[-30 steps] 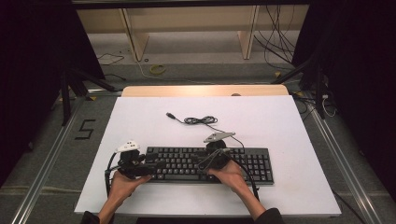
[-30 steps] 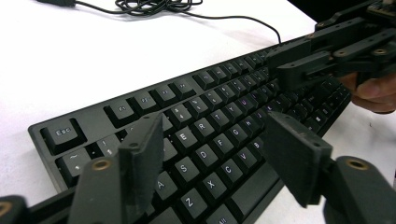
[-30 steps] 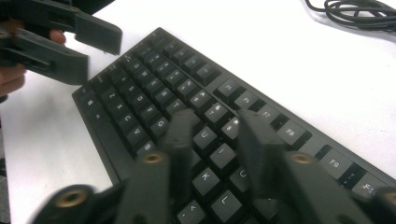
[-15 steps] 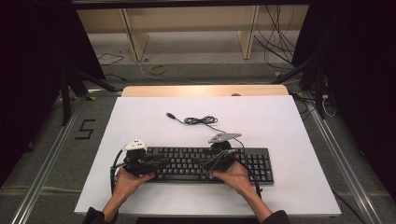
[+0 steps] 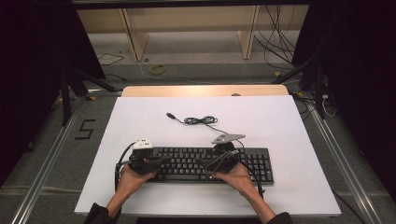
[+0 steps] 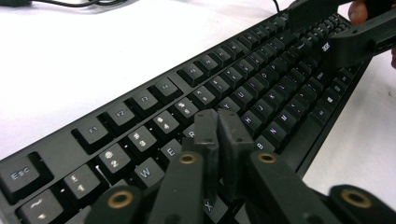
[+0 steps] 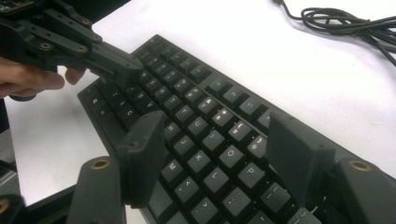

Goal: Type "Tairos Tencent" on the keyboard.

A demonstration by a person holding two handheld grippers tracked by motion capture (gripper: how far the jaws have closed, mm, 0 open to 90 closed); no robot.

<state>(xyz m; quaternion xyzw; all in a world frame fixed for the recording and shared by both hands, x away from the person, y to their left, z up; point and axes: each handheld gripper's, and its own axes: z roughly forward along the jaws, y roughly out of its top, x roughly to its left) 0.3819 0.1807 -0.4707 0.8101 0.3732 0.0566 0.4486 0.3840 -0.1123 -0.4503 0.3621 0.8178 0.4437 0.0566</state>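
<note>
Black and full-sized, the keyboard (image 5: pixel 210 164) lies flat on the near half of the white table (image 5: pixel 280 126), its long side running across in front of the person. The left gripper (image 5: pixel 159 162) hangs over the keyboard's left end; in the left gripper view its jaws have just been closing and now stand pressed together with nothing between them, their tips (image 6: pixel 219 135) above the letter keys near the E and R. The right gripper (image 5: pixel 208 164) hovers over the middle keys; its jaws have just been opening and stand wide apart, empty, above the keys around O and P (image 7: pixel 219 158). Each gripper is held in a hand at the table's near edge. Behind the keyboard its black cable (image 5: pixel 198 120) lies coiled on the table, well apart from both grippers.
</note>
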